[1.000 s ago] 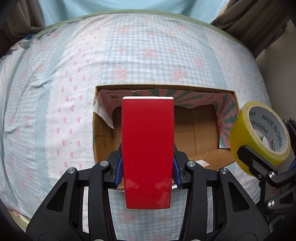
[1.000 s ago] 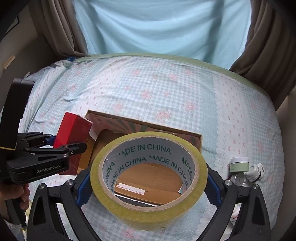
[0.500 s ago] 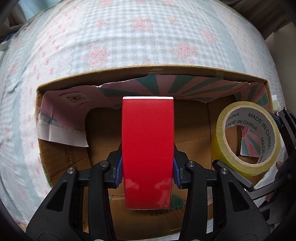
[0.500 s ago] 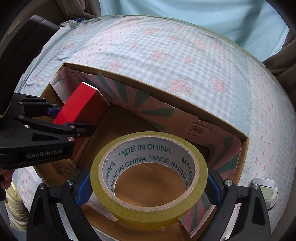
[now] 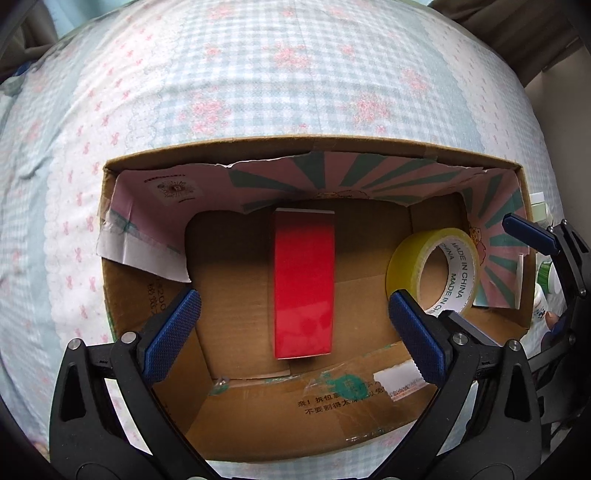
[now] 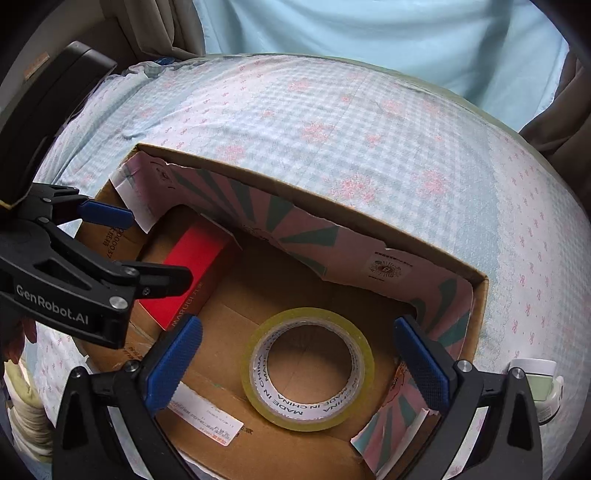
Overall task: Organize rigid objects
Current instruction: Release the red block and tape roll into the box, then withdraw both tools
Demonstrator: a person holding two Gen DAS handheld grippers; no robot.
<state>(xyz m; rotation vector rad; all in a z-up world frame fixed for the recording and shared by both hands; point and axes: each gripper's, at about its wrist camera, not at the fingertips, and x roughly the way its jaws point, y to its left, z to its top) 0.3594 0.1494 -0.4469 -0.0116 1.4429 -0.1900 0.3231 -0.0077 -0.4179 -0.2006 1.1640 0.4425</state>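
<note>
An open cardboard box (image 5: 303, 146) (image 6: 317, 210) sits on the bed. A red box (image 5: 303, 282) (image 6: 184, 266) lies on the box floor left of centre. A yellow tape roll (image 5: 436, 271) (image 6: 307, 367) rests on the floor at the right, apart from the red box. My left gripper (image 5: 295, 336) is open and empty above the red box; it also shows in the right wrist view (image 6: 136, 247). My right gripper (image 6: 295, 362) is open and empty above the tape roll; one of its fingers (image 5: 528, 234) shows at the right of the left wrist view.
The bed (image 6: 332, 110) has a blue checked floral cover. Small green and white jars (image 6: 539, 384) (image 5: 543, 273) stand just right of the box. Printed inner flaps (image 5: 140, 229) fold into the box. Curtains (image 6: 369, 29) hang behind the bed.
Both grippers moved down into the box and opened. The red box and the tape roll were let go and now rest on the box floor.
</note>
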